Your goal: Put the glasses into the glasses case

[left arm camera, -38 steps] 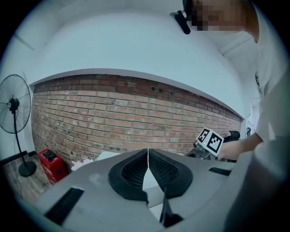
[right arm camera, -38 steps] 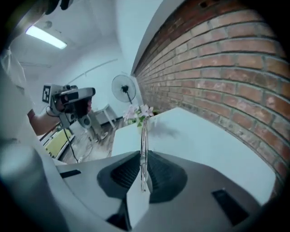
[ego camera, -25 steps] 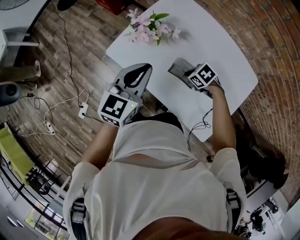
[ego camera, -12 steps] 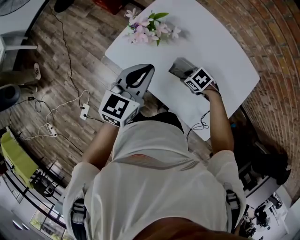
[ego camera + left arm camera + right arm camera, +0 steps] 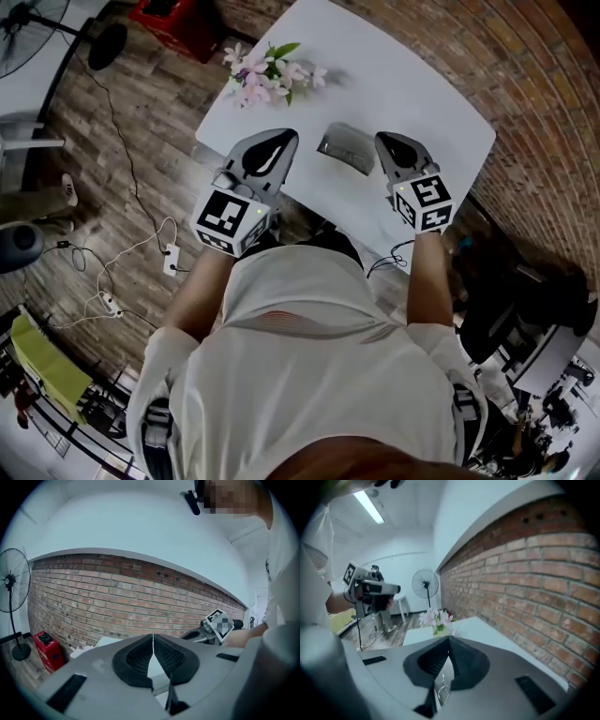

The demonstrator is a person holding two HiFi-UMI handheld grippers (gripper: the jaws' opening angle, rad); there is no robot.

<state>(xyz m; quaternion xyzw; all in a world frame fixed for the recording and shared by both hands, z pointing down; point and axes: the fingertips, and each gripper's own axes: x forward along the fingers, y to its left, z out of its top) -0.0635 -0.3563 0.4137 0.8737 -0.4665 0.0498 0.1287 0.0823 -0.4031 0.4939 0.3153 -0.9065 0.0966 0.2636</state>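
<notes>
A grey glasses case lies on the white table, near its front edge, and looks closed. I see no glasses plainly in any view. My right gripper hangs in the air just right of the case, shut and empty; its pads meet in the right gripper view. My left gripper hovers over the table's left front corner, left of the case, also shut with nothing in it. Each gripper shows in the other's view: the right gripper and the left gripper.
A bunch of pink flowers lies at the table's far left. A brick wall runs along the right. Cables and a power strip lie on the wooden floor at left, with a standing fan and a red box beyond.
My right gripper has lifted off the glasses case and swung to its right, leaving the case bare on the table. The left gripper has risen slightly.
</notes>
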